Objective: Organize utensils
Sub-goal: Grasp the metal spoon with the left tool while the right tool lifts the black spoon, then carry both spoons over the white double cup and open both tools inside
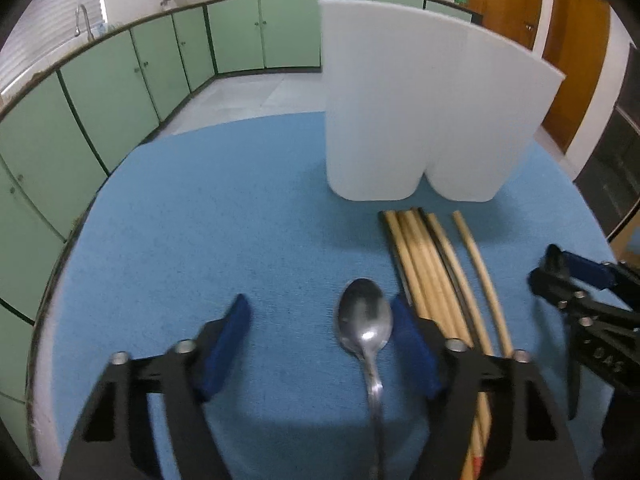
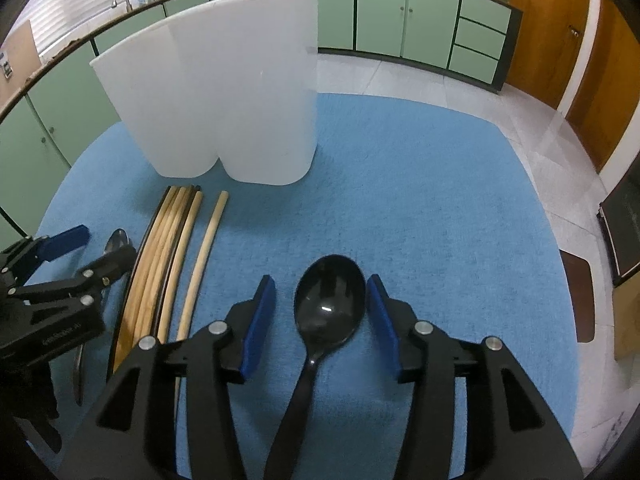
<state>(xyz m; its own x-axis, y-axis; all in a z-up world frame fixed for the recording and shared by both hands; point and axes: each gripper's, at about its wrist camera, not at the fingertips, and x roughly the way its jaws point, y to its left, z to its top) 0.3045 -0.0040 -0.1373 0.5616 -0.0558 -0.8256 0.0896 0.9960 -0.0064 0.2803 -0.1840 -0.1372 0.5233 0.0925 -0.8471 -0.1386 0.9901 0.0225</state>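
We have both sets of tongs spread apart and holding nothing. Between the fingers of the left tongs lies the shiny steel teaspoon, its bowl close against the right-hand blue pad and well clear of the left one. Between the fingers of the right tongs lies the glossy black plastic serving spoon, roughly centred. The bundle of pale bamboo chopsticks rests on the blue cloth-covered desk, just right of the left tongs and just left of the right ones, and the tall white plastic two-compartment utensil holder stands ahead of both.

We see a few risks. The teaspoon sits off-centre, so closing may shove it sideways or pinch only its edge. Both spoons lie flat on the cloth, so pads coming down too high could slip off the rounded bowls. The left tongs' right finger appears to overlap the chopsticks and could scatter them. The holder looks light; a spoon striking its rim might tip it.
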